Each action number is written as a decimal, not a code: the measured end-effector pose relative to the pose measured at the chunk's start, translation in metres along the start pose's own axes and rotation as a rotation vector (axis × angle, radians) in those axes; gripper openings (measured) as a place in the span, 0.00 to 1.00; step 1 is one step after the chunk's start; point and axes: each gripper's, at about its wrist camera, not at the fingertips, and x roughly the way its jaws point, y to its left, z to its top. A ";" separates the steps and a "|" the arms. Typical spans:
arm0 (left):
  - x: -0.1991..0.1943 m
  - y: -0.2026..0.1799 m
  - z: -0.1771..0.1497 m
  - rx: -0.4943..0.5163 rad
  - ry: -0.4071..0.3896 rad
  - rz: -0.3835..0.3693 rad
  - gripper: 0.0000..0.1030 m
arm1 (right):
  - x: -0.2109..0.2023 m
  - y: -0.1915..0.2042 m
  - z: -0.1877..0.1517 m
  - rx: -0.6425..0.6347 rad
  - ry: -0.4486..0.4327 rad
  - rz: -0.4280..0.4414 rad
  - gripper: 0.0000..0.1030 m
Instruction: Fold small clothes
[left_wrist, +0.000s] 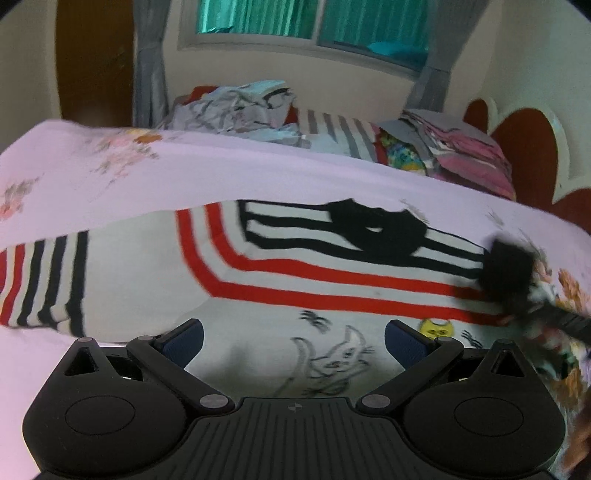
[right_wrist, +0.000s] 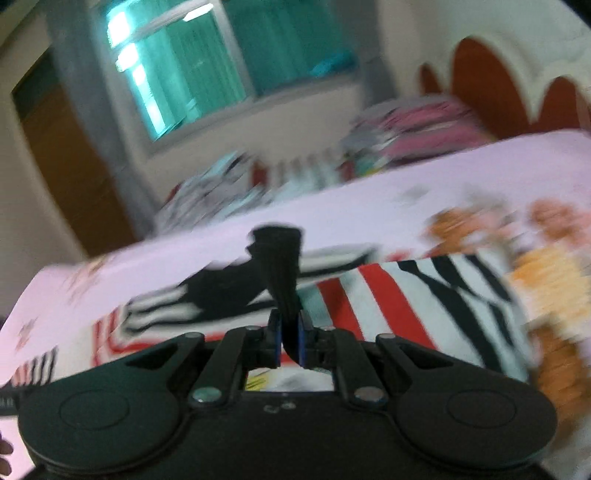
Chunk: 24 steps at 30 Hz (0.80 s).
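White knit sweater (left_wrist: 258, 258) with red and black stripes lay mid-frame; my right gripper (right_wrist: 290, 341) pinched its black cuff (right_wrist: 280, 258), my left gripper (left_wrist: 293, 338) gaped empty.

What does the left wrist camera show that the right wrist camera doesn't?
Only the left wrist view shows the open left gripper over a cat drawing on the striped shirt, which lies spread on the bed.

Only the right wrist view shows the right gripper shut on the shirt's black cuff.

Both share the shirt, bed and window.
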 end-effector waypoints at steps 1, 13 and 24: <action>0.001 0.007 0.000 -0.013 0.004 0.000 1.00 | 0.012 0.013 -0.007 -0.013 0.031 0.014 0.08; 0.053 0.017 -0.006 -0.149 0.187 -0.272 1.00 | -0.003 0.046 -0.043 -0.057 0.099 0.009 0.49; 0.113 -0.051 -0.026 -0.165 0.268 -0.419 0.74 | -0.053 -0.038 -0.055 -0.031 0.035 -0.274 0.56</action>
